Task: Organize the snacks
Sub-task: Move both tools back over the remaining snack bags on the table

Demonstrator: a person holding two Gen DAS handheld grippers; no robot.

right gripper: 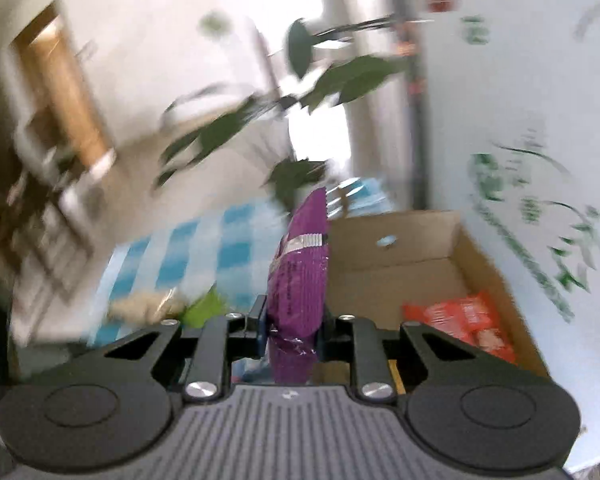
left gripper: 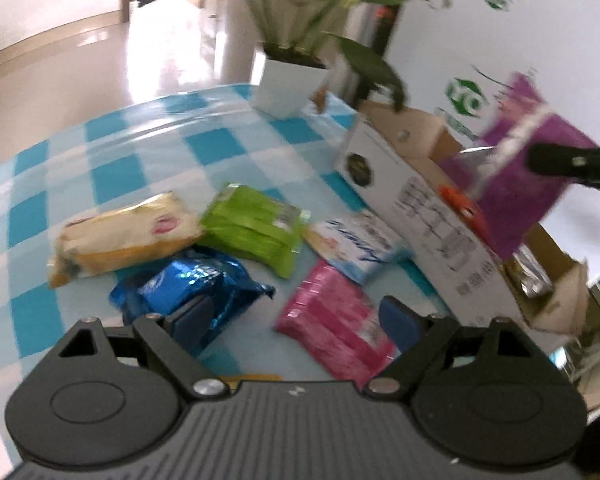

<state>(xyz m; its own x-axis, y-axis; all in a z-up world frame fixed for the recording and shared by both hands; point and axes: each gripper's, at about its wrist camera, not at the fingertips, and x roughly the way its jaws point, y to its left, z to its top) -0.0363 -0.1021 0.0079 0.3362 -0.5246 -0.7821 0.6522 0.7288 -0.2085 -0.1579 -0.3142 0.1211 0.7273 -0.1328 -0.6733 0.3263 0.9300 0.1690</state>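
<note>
My right gripper [right gripper: 291,320] is shut on a purple snack bag [right gripper: 300,272] and holds it upright in the air beside an open cardboard box [right gripper: 432,236]; an orange packet [right gripper: 464,320] lies inside the box. In the left wrist view the purple bag [left gripper: 520,168] hangs over the box [left gripper: 420,196], with the right gripper's black finger at the right edge. My left gripper [left gripper: 296,318] is open, low over the table, above a blue foil packet [left gripper: 188,288] and a pink packet [left gripper: 336,320]. Yellow [left gripper: 124,236], green [left gripper: 252,228] and white-blue [left gripper: 356,244] packets lie beyond.
A blue-and-white checked tablecloth [left gripper: 112,176] covers the table. A potted plant in a white pot [left gripper: 288,84] stands at the back, next to the box. A white wall with green print [right gripper: 540,200] runs behind the box. The table edge is at the left.
</note>
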